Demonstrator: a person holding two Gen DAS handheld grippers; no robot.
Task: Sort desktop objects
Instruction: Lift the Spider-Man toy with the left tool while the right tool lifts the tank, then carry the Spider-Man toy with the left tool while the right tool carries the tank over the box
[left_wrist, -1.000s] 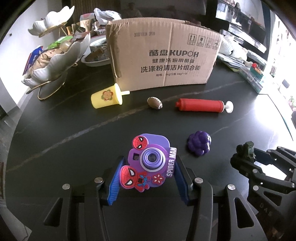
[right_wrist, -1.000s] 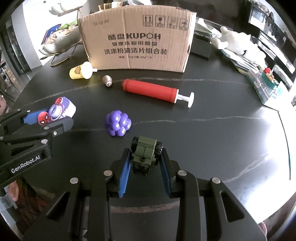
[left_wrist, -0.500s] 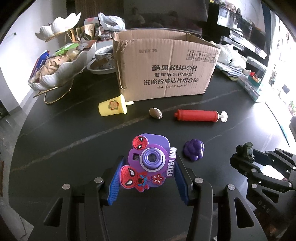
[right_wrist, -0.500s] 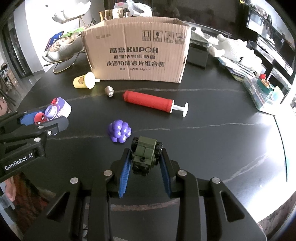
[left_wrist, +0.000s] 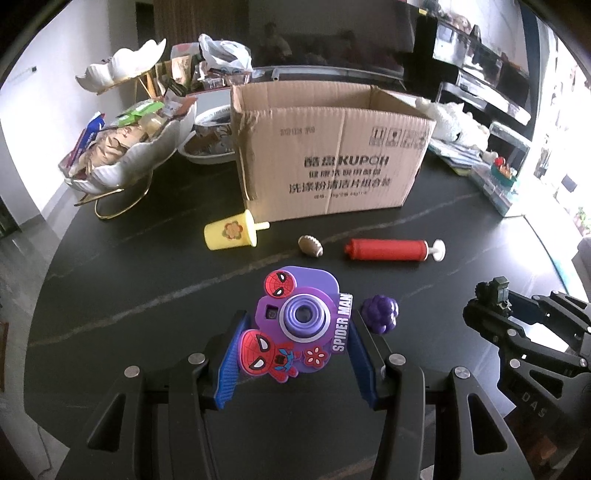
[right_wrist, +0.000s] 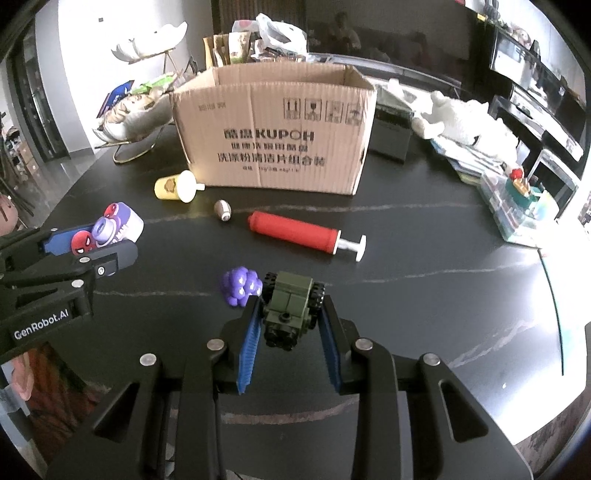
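Raised higher above table (left_wrist: 110, 314) than a second ago, left gripper (left_wrist: 295, 354) pinching Spider-Man camera (left_wrist: 301, 325), right gripper (right_wrist: 290, 332) pinching green vehicle (right_wrist: 290, 310); neither yet in cardboard box (right_wrist: 273, 147), with popsicle (left_wrist: 231, 234), football (left_wrist: 310, 246), pump (left_wrist: 391, 250), grapes (left_wrist: 380, 314) outstanding.

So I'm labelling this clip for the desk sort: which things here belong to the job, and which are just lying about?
Job: Spider-Man toy camera in left gripper; green toy truck in right gripper; purple grapes; red pump; toy football; yellow popsicle; cardboard box.

Lying about: snack bowl; plush toy; black table.
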